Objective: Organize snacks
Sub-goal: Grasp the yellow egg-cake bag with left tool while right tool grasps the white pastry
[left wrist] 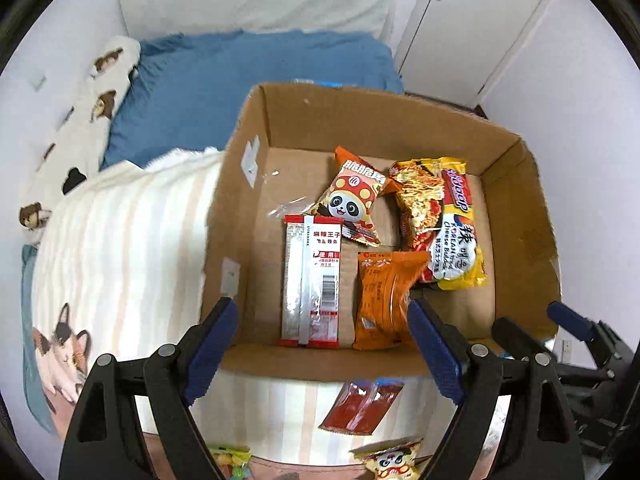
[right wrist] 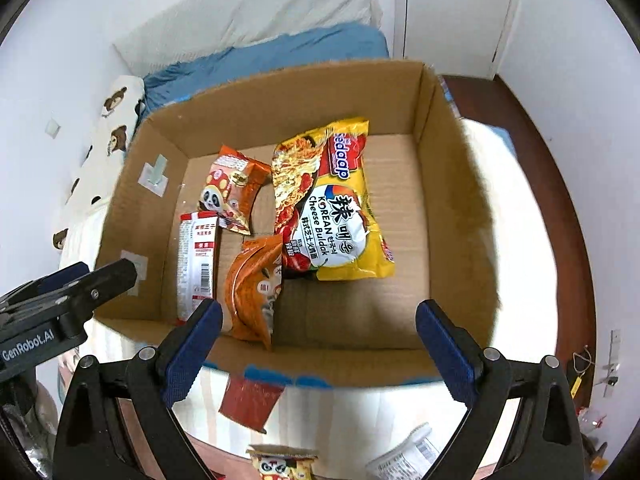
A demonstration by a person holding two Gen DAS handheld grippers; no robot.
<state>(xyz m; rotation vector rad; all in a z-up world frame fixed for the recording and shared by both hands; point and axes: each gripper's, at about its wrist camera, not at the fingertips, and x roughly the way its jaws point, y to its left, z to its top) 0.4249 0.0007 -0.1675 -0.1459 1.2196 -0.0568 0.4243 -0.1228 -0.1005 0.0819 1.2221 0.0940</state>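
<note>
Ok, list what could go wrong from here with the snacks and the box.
1. The orange packet leans on edge against the noodle pack; another drop may topple it.
2. The two grippers are close: the left gripper and right gripper, both open and empty, could bump when reaching for the red packet lying just outside the box.
3. A gripper coming back in low might catch the box's near wall.
</note>
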